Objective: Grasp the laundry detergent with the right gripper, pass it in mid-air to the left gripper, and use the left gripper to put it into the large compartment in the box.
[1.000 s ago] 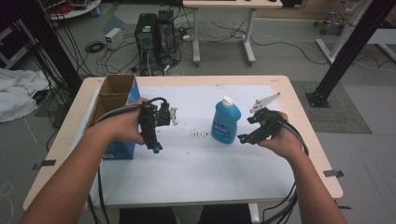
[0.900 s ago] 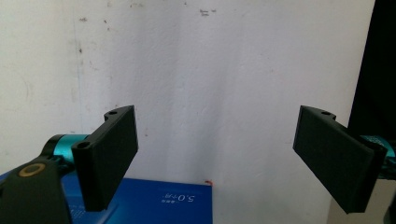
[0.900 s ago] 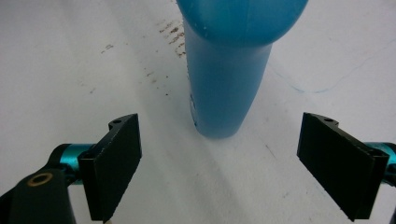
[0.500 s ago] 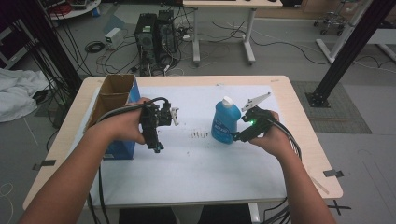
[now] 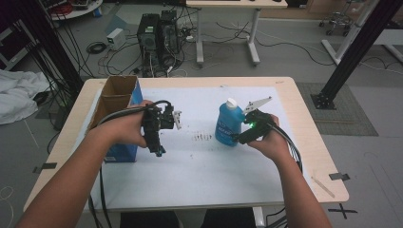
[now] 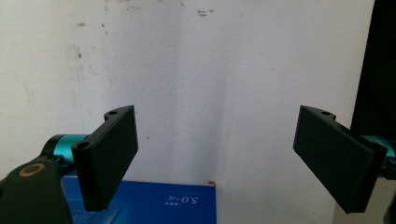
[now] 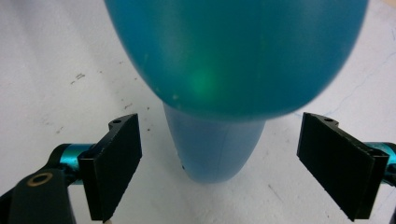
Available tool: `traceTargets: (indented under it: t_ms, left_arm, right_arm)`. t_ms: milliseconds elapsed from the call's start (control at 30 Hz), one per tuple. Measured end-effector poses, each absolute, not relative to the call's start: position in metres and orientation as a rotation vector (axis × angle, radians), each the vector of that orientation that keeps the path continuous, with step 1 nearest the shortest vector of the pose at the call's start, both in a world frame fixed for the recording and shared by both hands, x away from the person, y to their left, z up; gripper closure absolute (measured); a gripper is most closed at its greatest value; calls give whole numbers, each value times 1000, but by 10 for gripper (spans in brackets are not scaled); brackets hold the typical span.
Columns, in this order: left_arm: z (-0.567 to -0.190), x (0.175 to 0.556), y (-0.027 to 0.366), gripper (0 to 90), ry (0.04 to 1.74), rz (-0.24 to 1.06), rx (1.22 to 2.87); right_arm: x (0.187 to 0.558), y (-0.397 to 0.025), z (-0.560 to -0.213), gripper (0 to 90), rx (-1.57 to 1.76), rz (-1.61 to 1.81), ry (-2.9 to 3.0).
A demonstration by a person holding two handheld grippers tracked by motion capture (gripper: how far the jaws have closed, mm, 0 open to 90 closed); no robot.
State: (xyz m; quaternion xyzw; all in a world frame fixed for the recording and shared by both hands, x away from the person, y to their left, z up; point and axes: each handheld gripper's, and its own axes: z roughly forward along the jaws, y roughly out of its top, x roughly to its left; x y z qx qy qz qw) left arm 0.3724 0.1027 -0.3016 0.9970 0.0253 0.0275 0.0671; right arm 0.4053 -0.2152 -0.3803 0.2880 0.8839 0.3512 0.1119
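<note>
One cardboard box (image 5: 115,102) beside bottle (image 5: 227,124).

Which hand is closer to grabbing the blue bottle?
The right. The right gripper sits beside the blue bottle, its open jaws facing it. The left gripper is off by the cardboard box, jaws open over bare table.

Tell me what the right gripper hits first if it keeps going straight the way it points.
Most likely the blue bottle: it stands right ahead of the right gripper, between its open jaws, very close though apparently not yet touching.
</note>
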Motion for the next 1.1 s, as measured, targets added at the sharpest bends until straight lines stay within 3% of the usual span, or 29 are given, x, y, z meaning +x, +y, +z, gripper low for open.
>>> traceTargets:
  t_ms: [800, 867, 1067, 1100]
  left_arm:
    - [-303, 371, 104, 139, 80, 90, 3001]
    - [-303, 371, 104, 139, 81, 91, 2999]
    - [-303, 371, 105, 139, 83, 88, 3000]
    - [-304, 371, 105, 139, 83, 87, 2998]
  right_arm:
    - [407, -199, -390, 136, 823, 1122, 2497]
    - [407, -198, -390, 182, 814, 1132, 2490]
    - [406, -195, -393, 189, 819, 1125, 2461]
    - [406, -196, -393, 230, 824, 1130, 2455]
